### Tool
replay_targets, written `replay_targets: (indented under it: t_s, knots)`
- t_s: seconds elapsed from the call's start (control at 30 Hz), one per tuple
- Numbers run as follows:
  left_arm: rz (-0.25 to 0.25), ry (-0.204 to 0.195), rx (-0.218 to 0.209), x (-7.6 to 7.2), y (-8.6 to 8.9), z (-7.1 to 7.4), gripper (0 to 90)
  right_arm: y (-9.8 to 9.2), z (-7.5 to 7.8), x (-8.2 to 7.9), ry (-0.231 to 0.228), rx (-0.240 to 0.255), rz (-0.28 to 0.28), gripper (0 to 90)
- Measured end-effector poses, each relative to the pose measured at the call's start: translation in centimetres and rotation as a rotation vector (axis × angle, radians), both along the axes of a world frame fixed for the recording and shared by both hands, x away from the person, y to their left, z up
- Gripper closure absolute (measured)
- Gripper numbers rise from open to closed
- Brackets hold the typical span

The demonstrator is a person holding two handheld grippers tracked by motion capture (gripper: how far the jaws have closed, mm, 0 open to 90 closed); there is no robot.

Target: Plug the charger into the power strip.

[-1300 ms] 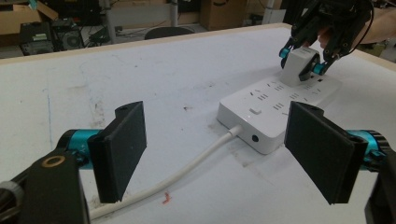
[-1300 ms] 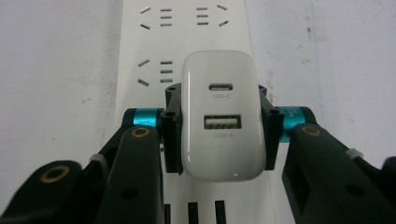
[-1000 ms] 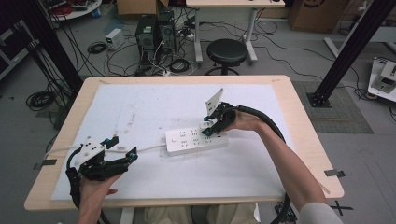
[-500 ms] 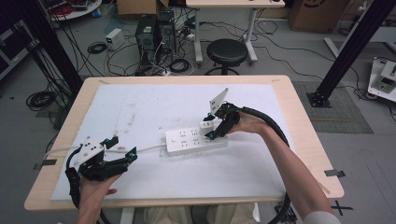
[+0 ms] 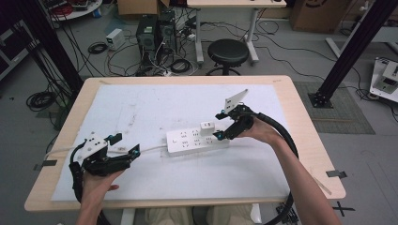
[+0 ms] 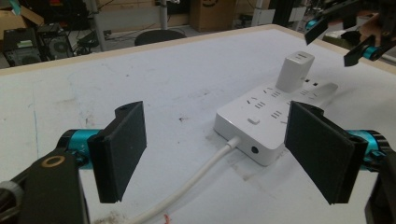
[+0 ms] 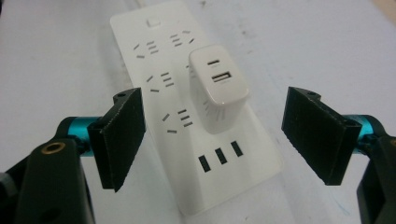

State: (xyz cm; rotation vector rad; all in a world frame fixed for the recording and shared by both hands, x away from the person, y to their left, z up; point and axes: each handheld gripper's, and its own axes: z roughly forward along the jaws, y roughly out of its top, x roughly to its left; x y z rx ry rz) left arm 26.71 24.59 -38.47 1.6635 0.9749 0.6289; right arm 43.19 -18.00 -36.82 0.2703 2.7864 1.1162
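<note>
R gripper point(image 5: 219, 125) wide apart, nothing between jaws; small white square USB charger block point(image 5: 207, 127) plugged upright in long white plastic power strip point(image 5: 197, 140).

Jaws just been opening, now clear of charger, hovering just off strip's near end w/ charger ahead & between jaw lines, not touching. L gripper point(image 5: 126, 145) well off to other side, jaws also spread, empty, resting low on white mat point(image 5: 141, 103); strip's white cable point(image 5: 150, 150) running toward it, strip's switch end in front.
</note>
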Motion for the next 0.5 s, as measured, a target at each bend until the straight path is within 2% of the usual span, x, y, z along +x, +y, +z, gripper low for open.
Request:
replay_targets:
  t_s: [0.03,0.07,0.1,0.13,0.17,0.2,0.23,0.27,0.33,0.37,0.4,0.43,0.47,0.5]
  knots:
    - [0.000,0.000,0.000,0.0,0.0,0.0,20.9,0.0,0.0,0.0,0.000,0.000,0.000,22.1]
    - [0.000,0.000,0.000,0.0,0.0,0.0,20.9,-1.0,0.2,-0.6,-0.003,0.047,-0.046,22.1]
    - [0.001,0.002,0.002,0.3,0.1,-0.1,20.9,-1.0,0.2,-0.6,-0.003,0.047,-0.046,22.1]
    - [0.003,-0.001,0.002,0.4,0.2,-0.1,20.9,-2.7,0.4,-1.7,-0.023,0.124,-0.126,22.1]
    - [0.005,-0.002,0.003,0.5,0.3,-0.1,20.9,-3.2,0.4,-2.1,-0.023,0.155,-0.146,22.1]
    - [0.010,-0.003,0.001,0.6,0.4,-0.2,20.9,-4.3,0.2,-2.8,-0.016,0.207,-0.196,22.1]
    - [0.010,-0.003,0.001,0.6,0.4,-0.2,20.9,-4.3,0.2,-2.8,-0.016,0.207,-0.196,22.1]
    - [0.010,-0.003,0.001,0.6,0.4,-0.2,20.9,-4.9,0.0,-3.3,-0.018,0.223,-0.221,22.1]
    - [0.010,-0.003,0.001,0.6,0.4,-0.2,20.9,-4.9,0.0,-3.3,-0.018,0.223,-0.221,22.1]
    - [0.027,-0.005,-0.003,0.9,0.9,-0.2,20.9,-4.9,0.0,-3.3,-0.018,0.223,-0.221,22.1]
    - [0.029,-0.005,0.002,1.0,1.0,-0.3,20.9,-7.0,-0.9,-5.0,-0.021,0.295,-0.341,21.9]
    - [0.034,-0.004,-0.004,1.1,1.1,-0.3,20.9,-7.6,-1.1,-5.4,-0.035,0.317,-0.366,21.9]
    - [0.034,-0.004,-0.004,1.1,1.1,-0.3,20.9,-7.6,-1.1,-5.4,-0.035,0.317,-0.366,21.9]
    - [0.039,-0.003,0.000,1.2,1.3,-0.4,20.9,-8.1,-1.3,-5.9,-0.044,0.338,-0.396,21.9]
